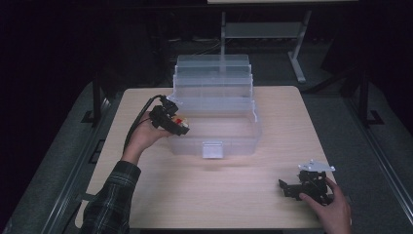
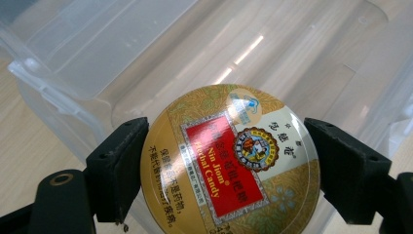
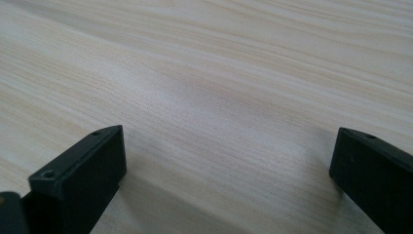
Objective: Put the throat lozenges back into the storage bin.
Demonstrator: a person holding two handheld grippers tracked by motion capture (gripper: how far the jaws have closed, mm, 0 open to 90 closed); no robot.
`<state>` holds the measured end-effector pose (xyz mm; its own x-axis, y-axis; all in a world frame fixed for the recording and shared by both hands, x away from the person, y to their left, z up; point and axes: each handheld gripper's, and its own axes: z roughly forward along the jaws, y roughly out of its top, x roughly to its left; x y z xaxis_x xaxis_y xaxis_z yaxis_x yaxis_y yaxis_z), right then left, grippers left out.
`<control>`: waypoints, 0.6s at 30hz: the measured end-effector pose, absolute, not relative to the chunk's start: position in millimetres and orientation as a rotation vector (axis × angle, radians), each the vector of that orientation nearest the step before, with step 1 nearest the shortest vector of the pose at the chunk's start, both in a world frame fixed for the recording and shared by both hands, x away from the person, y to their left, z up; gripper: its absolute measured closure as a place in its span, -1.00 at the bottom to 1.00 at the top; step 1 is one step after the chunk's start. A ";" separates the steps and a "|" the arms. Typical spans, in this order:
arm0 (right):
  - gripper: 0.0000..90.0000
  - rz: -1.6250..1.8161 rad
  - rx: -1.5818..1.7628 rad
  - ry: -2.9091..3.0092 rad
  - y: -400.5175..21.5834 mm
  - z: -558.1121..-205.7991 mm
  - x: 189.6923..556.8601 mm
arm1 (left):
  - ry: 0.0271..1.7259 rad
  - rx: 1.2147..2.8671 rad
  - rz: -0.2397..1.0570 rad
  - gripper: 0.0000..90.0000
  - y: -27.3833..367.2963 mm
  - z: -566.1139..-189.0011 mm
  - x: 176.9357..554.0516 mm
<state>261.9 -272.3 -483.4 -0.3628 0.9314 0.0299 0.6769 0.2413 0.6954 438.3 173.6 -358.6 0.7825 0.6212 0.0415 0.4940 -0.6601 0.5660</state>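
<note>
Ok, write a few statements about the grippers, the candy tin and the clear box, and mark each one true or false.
1. The left gripper is shut on the round Nin Jiom herbal candy tin. True.
2. The right gripper holds a second tin. False: its jaws stand wide apart with bare wooden table between them.
3. The clear plastic storage box stands open, its trays stepped back. True.
4. The candy tin lies on the box's floor. False: it is held at the box's left edge, off the floor.
5. The right gripper is over the box. False: it is low at the table's near right corner.
</note>
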 end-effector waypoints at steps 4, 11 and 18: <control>-1.00 0.888 1.475 2.129 -272.3 -483.4 261.9 | 0.840 2.433 0.308 -0.58 175.1 -361.4 439.5; -1.00 0.888 1.475 2.129 -272.3 -483.4 261.9 | 0.837 2.429 0.308 -0.60 174.4 -363.6 440.8; -1.00 0.888 1.475 2.129 -272.3 -483.4 261.9 | 0.834 2.412 0.309 -0.61 175.2 -360.7 439.8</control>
